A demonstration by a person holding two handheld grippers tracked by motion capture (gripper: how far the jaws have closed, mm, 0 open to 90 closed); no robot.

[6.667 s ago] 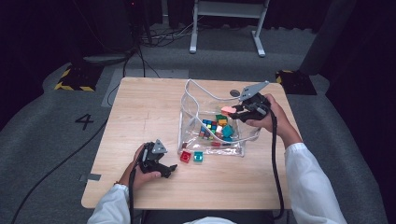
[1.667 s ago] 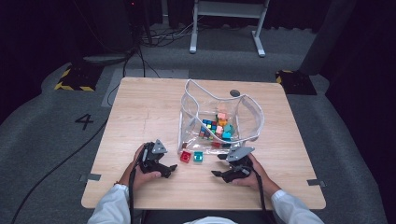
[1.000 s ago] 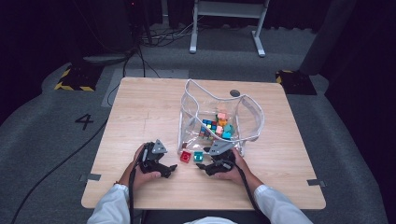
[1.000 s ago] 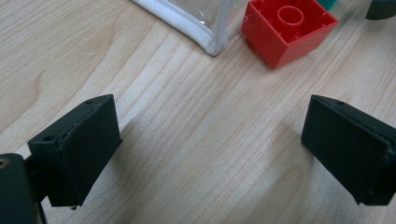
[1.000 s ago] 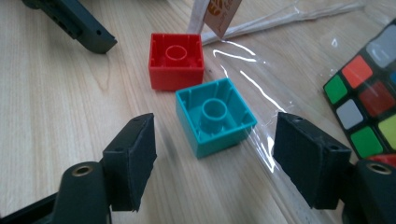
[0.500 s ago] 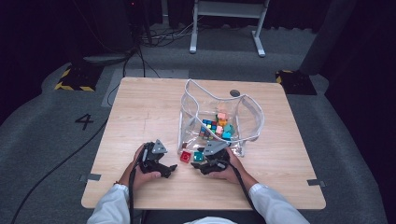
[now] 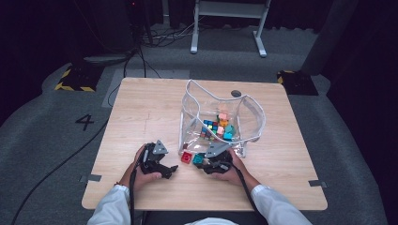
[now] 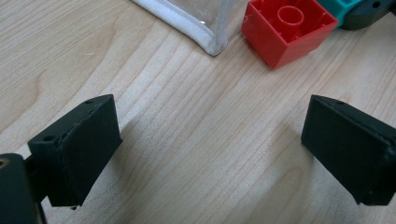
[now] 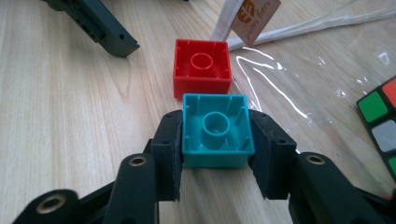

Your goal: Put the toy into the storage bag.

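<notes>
We see the teal block [image 9: 215, 130], a square hollow plastic brick lying with its open underside up, a round tube at its centre and thin ribs on the inner walls. It sits on the pale wood-grain worktop [image 7: 141, 112], close beside a red block [image 9: 202, 66] of the same shape, also underside up, just ahead of it. The teal block is as wide as it is long, so we find no long axis; its hollow faces upward.

Our right gripper [image 9: 215, 154] has just been closing its fingers, and the two matte black pads now press the teal block's opposite side walls, clenched on it. Our left gripper [image 8: 210, 144] rests low over bare wood with its fingers spread wide and nothing between them.

Beside the blocks stands a clear, glossy plastic bag [image 7: 244, 108] with white fabric edging, holding small coloured cubes [image 7: 217, 127].
</notes>
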